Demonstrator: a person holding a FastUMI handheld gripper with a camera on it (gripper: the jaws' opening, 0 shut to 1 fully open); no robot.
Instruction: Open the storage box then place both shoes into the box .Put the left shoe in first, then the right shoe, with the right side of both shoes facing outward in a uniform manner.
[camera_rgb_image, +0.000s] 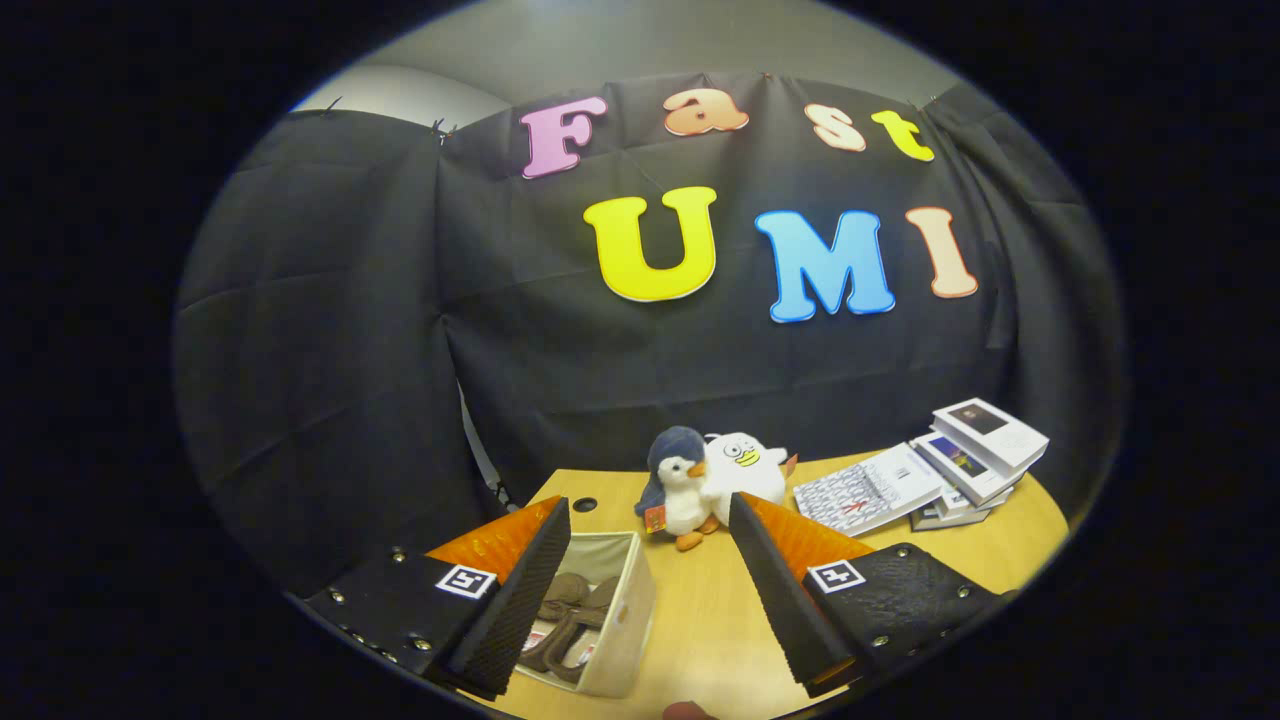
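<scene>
Hovering above the wooden bench (720, 610), the claw (650, 515) stands wide with nothing between its fingers. Just ahead of the near-side finger (520, 590) sits the open storage box (625, 620), its near wall partly hidden behind that finger. Brown shoes (565, 615) lie inside, tangled in shadow, so their count and facing cannot be told. Beyond the fingers two plush birds (715, 480) stand touching each other, and a fanned stack of books (940, 465) lies near the bench's far corner.
</scene>
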